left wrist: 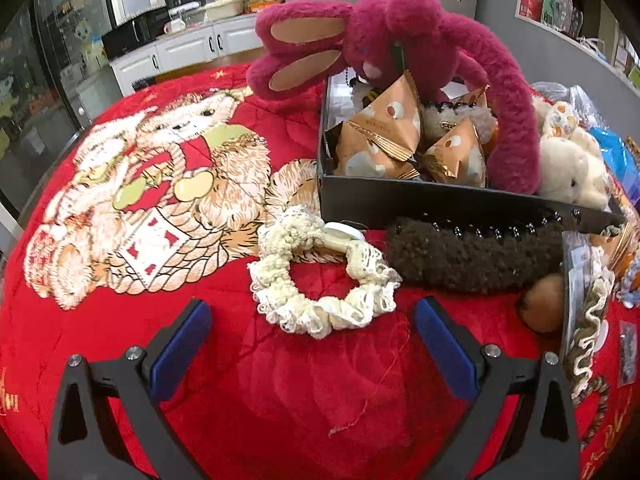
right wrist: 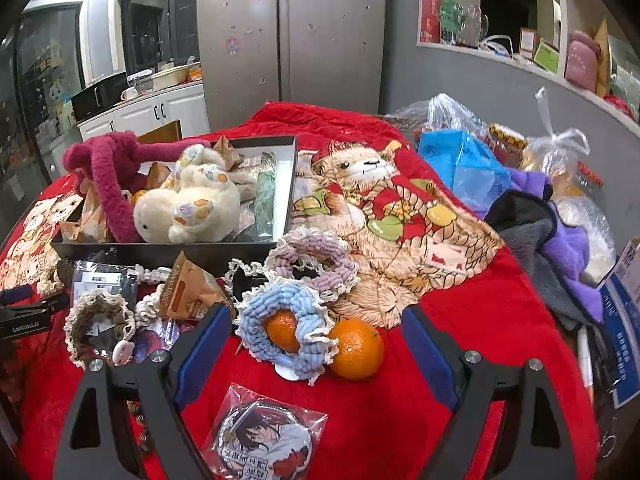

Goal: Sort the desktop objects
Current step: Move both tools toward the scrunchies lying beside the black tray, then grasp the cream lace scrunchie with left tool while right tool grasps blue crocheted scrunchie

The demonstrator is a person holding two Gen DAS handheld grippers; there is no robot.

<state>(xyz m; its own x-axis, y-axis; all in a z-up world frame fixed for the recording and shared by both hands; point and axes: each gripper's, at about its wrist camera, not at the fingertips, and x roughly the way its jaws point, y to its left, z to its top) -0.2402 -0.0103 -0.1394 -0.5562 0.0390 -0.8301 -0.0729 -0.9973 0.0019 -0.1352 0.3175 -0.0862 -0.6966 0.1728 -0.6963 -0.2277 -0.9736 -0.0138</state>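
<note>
Now, left wrist view: left gripper (left wrist: 312, 322) hangs low over the red quilt (left wrist: 120, 340), jaws spread wide, nothing between the blue pads (left wrist: 182, 350). Cream lace scrunchie (left wrist: 320, 272) lies on the quilt just ahead of the fingertips, not touched. Beside it to the right, a dark brown fuzzy hair clip (left wrist: 472, 254), lying against the front wall of the black box (left wrist: 400, 200). Inside the box: orange-and-gold snack packets (left wrist: 394, 120), packed close. Magenta plush rabbit (left wrist: 400, 40) drapes over the box, ears hanging past the far left rim, one long limb bent down over the near right corner. Cream plush toy (left wrist: 572, 172) sits at the box's right end (whether inside or just past the rim I cannot tell from here).

Right wrist view: right gripper (right wrist: 316, 334) likewise wide open, holding nothing. Blue knit scrunchie (right wrist: 288, 332) lies between and just beyond the fingers, with one mandarin (right wrist: 282, 330) sitting in its ring. Second mandarin (right wrist: 354, 350) touches the scrunchie's right edge. Lilac scrunchie (right wrist: 316, 264) farther back, near the box's (right wrist: 168, 250) front right corner. Bagged anime badge (right wrist: 264, 436) lies close in, below the jaws. Left of the gripper: a brown lace scrunchie (right wrist: 100, 320) on a card, and one loose snack packet (right wrist: 192, 292). The cream plush (right wrist: 192, 208) here shows plainly inside the box, beside the magenta rabbit (right wrist: 112, 184). Plastic bags (right wrist: 472, 160) and purple and grey cloths (right wrist: 560, 240) are heaped along the quilt's right side.
</note>
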